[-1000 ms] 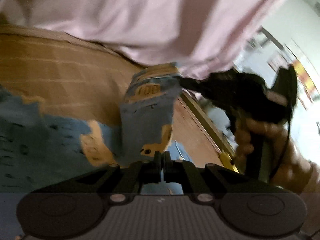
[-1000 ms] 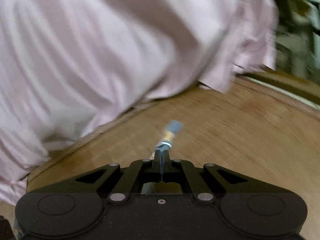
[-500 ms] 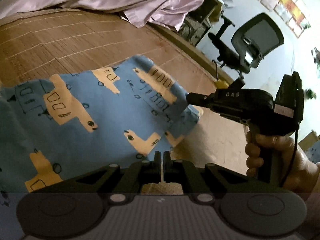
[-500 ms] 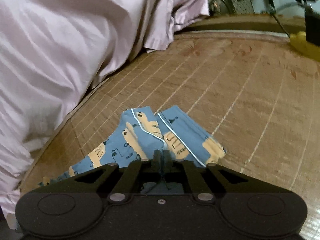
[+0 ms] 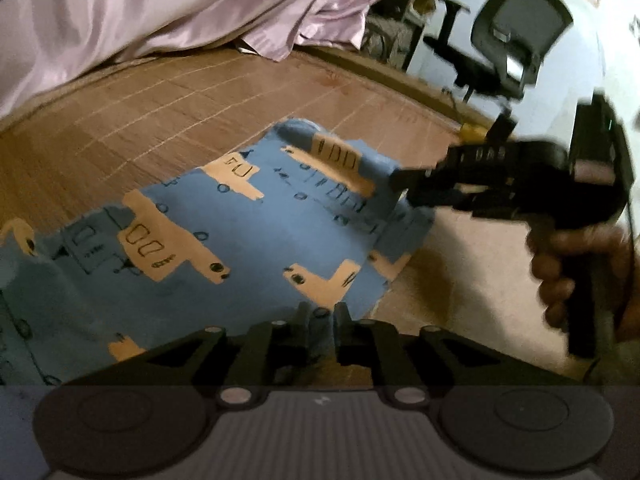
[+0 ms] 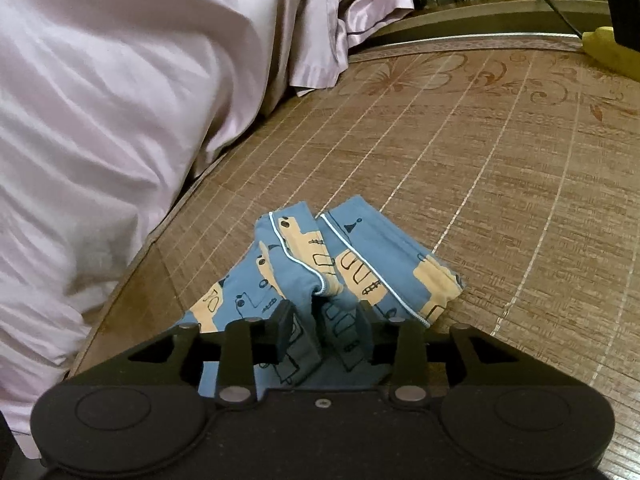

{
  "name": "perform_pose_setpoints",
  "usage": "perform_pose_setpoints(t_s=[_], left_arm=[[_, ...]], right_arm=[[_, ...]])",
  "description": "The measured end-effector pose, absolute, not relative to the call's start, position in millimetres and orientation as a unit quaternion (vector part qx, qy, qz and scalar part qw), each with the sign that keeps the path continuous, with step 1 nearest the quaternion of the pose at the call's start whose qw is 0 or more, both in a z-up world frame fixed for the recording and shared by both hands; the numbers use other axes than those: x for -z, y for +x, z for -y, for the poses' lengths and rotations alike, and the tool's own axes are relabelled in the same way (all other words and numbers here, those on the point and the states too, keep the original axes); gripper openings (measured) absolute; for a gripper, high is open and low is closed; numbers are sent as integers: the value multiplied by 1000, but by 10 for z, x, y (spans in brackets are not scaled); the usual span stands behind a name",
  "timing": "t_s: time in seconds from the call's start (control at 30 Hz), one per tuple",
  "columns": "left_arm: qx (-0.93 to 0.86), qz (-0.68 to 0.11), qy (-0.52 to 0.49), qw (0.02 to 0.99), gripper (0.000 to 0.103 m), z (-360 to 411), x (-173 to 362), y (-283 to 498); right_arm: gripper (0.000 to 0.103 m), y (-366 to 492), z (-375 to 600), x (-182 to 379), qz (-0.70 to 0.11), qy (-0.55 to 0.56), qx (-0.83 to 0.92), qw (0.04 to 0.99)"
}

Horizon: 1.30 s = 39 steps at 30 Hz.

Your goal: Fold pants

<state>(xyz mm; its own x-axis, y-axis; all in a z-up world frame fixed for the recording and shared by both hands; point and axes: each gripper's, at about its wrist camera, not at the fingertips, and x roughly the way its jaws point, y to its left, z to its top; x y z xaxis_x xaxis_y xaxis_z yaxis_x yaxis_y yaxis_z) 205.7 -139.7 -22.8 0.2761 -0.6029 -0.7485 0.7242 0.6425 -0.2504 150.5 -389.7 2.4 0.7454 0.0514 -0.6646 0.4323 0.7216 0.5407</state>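
Left gripper [image 5: 320, 314] gapes slightly at your blue cotton pants with yellow vehicle print [image 5: 248, 236], flat on the woven bamboo mat [image 5: 180, 96]. Right gripper [image 6: 326, 314] is parted, astride the cuffs. Light, limp: pinch hems.

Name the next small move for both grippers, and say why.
Probably draw both grippers back off the cloth. The left gripper and right gripper both stand open, and the blue pants lie folded on the woven mat, so the fold looks laid.
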Motion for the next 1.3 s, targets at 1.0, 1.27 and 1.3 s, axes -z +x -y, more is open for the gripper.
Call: perform_pose_setpoints(t_s=[1.0,1.27,1.3], left_arm=[[399,-390,220,800,7,1612,182,1857],[396,-432,129,800,1,1430,140,2060],[394,-431,127,802,1,1412,132,2071]], right_arm=[[44,1615,3861,5,-348,368,77,859],[66,1785,4045,26,-318,415,36,852],[66,1799,4091,43,-314,430,37,846]])
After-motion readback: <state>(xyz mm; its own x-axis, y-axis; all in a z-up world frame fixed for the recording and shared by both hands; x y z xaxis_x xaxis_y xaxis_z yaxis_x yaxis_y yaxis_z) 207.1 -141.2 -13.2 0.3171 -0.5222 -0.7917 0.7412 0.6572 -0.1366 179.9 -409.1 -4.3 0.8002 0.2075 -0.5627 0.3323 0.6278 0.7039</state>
